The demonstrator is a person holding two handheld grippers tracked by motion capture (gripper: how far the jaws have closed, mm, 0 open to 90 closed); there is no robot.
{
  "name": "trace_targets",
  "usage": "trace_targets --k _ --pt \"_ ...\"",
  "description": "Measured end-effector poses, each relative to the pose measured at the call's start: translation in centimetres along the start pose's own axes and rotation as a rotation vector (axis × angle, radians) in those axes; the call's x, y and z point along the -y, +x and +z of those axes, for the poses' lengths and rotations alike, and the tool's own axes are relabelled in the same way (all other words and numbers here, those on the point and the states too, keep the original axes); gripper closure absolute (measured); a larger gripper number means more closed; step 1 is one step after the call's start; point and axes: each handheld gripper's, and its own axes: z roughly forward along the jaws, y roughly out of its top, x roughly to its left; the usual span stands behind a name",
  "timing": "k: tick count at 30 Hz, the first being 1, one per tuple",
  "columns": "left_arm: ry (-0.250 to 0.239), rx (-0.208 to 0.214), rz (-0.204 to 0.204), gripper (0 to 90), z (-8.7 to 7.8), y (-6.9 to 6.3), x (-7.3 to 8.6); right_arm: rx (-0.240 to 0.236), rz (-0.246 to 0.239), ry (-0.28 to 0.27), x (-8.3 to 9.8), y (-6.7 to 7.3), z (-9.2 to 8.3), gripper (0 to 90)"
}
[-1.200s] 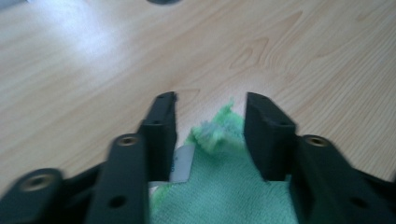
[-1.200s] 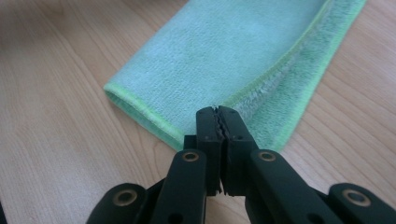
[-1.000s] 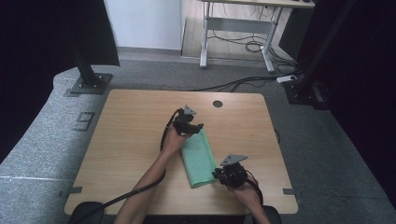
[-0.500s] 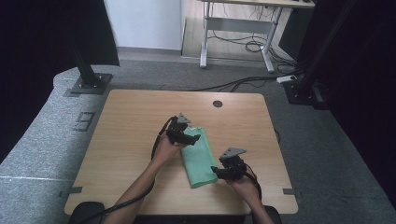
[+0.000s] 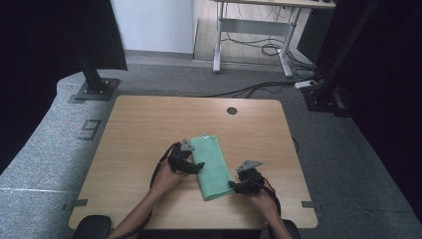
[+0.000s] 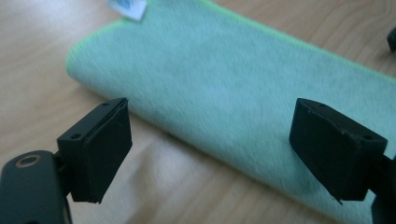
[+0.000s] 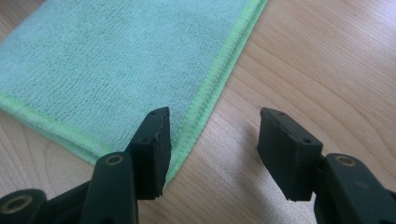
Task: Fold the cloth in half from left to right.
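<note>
High view: folded green cloth [image 5: 212, 167] lies near the front-centre of the table [image 5: 139, 124], left gripper [image 5: 191, 167] at its left long edge, right gripper [image 5: 234, 186] at the near right corner.
Left gripper view: jaws wide apart, holding nothing, straddling the folded edge.
Right gripper view: jaws parted, empty, one tip on the cloth, the other on bare wood. Likely next is pinching; go low and catch all the layers.

Lab-type recording space — black curtains [image 5: 45, 35], frame stands [image 5: 94, 84], floor cables [image 5: 259, 89].
</note>
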Motion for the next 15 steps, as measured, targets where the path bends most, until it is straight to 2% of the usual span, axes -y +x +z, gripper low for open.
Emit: trace_targets --k 4,7,12,15 --pt "0.024 -0.003 0.001 12.1 0.3 -0.4 0.9 -0.004 0.007 -0.007 0.2 -0.1 0.0 43.3" --pt "0.048 -0.025 0.017 11.7 0.8 -0.5 1.2 -0.008 0.008 -0.008 0.2 -0.1 0.0 43.2" --pt "0.049 -0.031 -0.005 9.2 1.0 -0.3 1.5 -0.018 0.014 -0.015 0.4 -0.1 0.0 43.3" --pt "0.058 -0.044 -0.003 6.3 1.0 -0.1 1.5 -0.023 0.020 -0.017 0.4 -0.1 0.0 42.9"
